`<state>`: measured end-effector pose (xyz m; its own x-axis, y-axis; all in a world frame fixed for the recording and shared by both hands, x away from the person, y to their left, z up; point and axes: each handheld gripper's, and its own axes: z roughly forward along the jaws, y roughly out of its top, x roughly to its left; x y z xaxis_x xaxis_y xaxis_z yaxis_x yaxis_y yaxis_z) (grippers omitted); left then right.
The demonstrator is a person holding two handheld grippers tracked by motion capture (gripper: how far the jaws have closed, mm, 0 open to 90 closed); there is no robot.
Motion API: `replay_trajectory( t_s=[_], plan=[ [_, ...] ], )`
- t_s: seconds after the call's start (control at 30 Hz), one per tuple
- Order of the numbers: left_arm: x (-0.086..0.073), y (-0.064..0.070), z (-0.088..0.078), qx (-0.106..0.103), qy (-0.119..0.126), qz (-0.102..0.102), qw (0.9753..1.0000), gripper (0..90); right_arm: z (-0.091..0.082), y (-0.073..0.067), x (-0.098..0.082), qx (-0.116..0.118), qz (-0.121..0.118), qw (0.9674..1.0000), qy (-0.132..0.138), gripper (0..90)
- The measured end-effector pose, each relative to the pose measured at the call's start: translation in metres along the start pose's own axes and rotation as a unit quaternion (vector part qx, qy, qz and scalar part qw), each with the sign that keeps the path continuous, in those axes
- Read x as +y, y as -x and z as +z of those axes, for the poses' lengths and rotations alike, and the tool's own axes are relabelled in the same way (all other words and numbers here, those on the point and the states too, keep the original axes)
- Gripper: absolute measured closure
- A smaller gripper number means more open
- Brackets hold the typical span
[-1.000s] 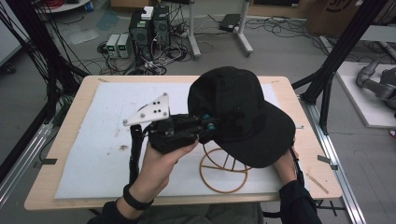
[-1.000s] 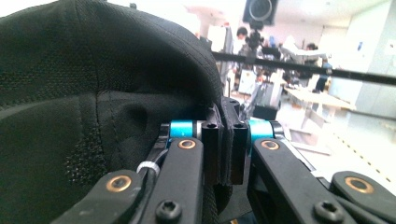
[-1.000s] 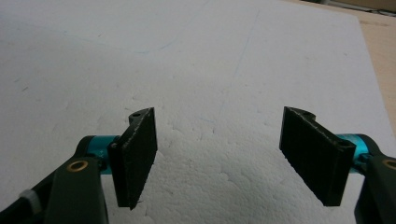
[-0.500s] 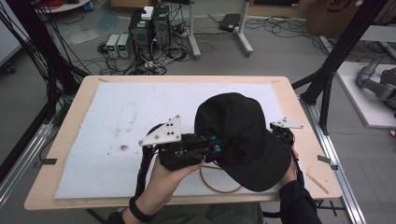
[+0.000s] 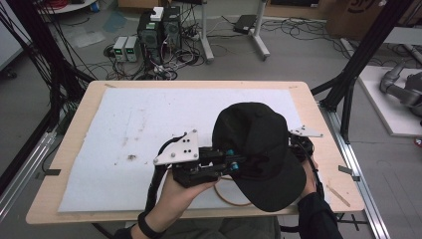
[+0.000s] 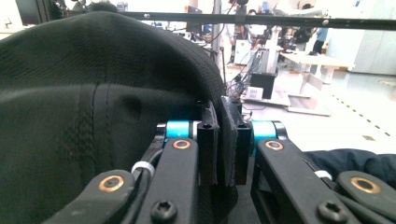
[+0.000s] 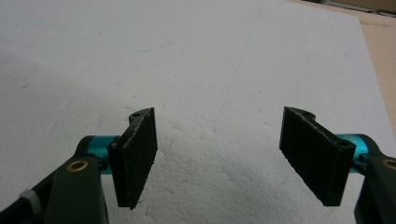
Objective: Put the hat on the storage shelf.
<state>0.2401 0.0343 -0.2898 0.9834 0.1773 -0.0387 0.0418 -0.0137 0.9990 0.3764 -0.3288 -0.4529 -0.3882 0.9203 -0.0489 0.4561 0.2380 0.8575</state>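
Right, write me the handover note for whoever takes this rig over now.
Left gripper: shut on the black cap, pinching its edge between the jaws.
Right gripper: open, holding nothing, looking down on the white foam mat.
The cap is held over the near right part of the mat, above the wooden ring stand, which it mostly hides.
Done: cap gripped and brought over the stand.
Left, probably: settle the cap on the stand, then release it.

Overhead view faces forward; tool cameras sit close.
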Motion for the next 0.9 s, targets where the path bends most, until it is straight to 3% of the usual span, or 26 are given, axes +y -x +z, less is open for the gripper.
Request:
replay_trajectory(
  t_s=[0.1,0.3,0.4,0.47,0.57,0.63,0.7,0.83,0.87,0.9],
  plan=[
    [-0.001,0.001,0.000,0.007,0.002,0.001,1.0000,77.6,0.000,0.000,0.000,0.000,0.001,1.0000,0.000,27.5],
    [0.001,-0.006,-0.016,0.049,0.026,0.003,0.9985,62.9,0.000,0.000,0.000,0.000,0.001,1.0000,0.000,27.4],
    [0.001,-0.014,-0.029,0.079,0.021,0.004,0.9967,56.9,0.000,0.000,0.000,0.000,0.000,1.0000,-0.001,27.4],
    [-0.002,-0.022,-0.040,0.106,0.016,0.006,0.9942,50.9,0.000,0.000,0.000,0.000,-0.001,1.0000,0.000,27.4],
    [-0.010,-0.039,-0.060,0.162,-0.004,0.014,0.9867,43.5,0.000,-0.001,0.000,0.000,0.001,1.0000,-0.001,27.4],
    [-0.018,-0.054,-0.075,0.191,-0.017,0.006,0.9815,38.6,0.000,0.000,0.000,0.000,-0.002,1.0000,0.000,27.4],
    [-0.028,-0.069,-0.090,0.225,-0.036,0.003,0.9736,35.9,0.000,0.000,0.000,0.001,0.000,1.0000,-0.001,27.4],
    [-0.054,-0.095,-0.119,0.273,-0.050,-0.034,0.9602,32.3,0.000,0.000,0.000,0.000,-0.001,1.0000,-0.001,27.4],
    [-0.061,-0.100,-0.125,0.281,-0.056,-0.037,0.9573,31.8,0.000,0.000,0.000,0.001,0.000,1.0000,-0.001,27.4],
    [-0.067,-0.104,-0.130,0.294,-0.065,-0.035,0.9529,31.5,0.000,0.000,0.000,0.000,0.000,1.0000,-0.002,27.4]
  ],
)
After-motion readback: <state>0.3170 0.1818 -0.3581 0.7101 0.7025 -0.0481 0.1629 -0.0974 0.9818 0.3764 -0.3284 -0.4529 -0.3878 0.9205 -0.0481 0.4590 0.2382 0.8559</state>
